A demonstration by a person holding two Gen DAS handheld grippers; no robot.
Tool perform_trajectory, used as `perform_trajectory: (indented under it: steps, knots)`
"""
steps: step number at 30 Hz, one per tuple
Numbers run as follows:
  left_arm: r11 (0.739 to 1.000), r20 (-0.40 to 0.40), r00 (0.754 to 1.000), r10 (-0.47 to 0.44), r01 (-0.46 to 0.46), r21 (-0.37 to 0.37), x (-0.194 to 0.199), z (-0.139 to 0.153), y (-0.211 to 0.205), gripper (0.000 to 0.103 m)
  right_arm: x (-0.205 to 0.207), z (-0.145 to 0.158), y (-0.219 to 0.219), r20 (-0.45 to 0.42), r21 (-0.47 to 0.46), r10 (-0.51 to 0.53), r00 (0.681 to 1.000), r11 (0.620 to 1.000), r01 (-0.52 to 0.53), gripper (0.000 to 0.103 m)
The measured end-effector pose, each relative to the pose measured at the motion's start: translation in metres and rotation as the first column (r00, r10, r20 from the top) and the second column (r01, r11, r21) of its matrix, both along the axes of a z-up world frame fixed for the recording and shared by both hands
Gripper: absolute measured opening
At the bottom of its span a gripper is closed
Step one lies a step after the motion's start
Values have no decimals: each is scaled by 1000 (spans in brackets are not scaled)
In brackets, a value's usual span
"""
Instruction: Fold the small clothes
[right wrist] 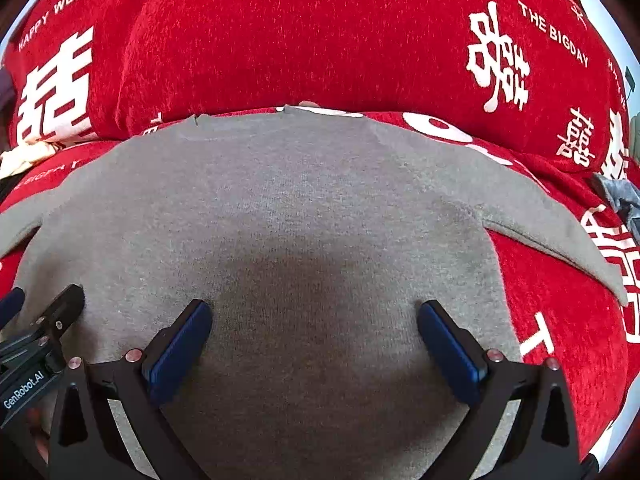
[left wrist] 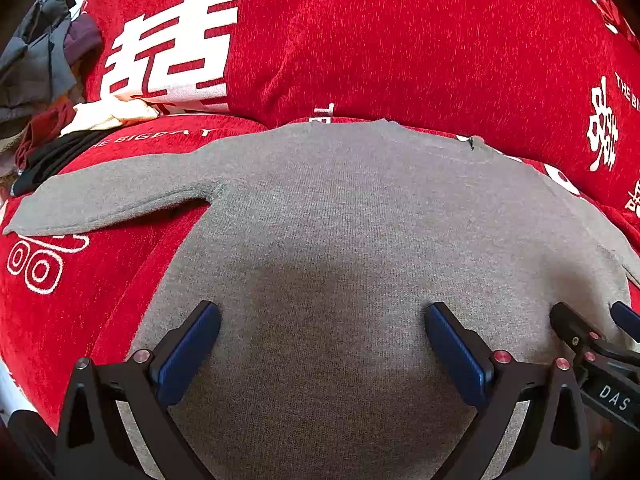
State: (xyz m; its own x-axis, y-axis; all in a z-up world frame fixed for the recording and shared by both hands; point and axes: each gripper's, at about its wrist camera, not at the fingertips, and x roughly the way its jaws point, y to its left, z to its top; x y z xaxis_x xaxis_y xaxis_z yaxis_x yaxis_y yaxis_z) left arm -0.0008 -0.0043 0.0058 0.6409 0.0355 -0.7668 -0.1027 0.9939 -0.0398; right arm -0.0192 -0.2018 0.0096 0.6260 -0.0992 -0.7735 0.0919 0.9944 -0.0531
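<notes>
Over the grey top, laid flat w/ both sleeves spread, I hold my left gripper & right gripper side by side, tilted down, jaws wide, nothing grasped. Underneath: red cover w/ white lettering; clothes pile far left.

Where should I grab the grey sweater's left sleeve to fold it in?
Grip the cuff end of the left sleeve, coming from the outer side. It lies flat and straight out from the grey sweater, so the free tip lifts easily.
</notes>
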Motion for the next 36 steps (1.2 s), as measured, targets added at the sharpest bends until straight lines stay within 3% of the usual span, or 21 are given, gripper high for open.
perform_trajectory:
  steps: [16,25,30,33,36]
  knots:
    - [1000,0,1000,4,-4,5,0,-4,1,102,7,1,-1,-23,26,-1,1000,1000,1,103]
    - [1000,-102,995,21,-22,-9,13,0,1,102,11,2,-1,-69,32,-17,997,999,19,103]
    - [991,-155,981,-119,109,-73,27,9,-16,102,15,5,-4,-138,36,16,990,999,-11,103]
    - [985,-214,964,-157,136,-110,44,6,-20,102,20,5,-18,-182,70,-1,983,997,14,103]
    - [990,-212,967,-142,144,-8,49,2,-27,103,26,5,-17,-193,54,12,981,999,-2,103]
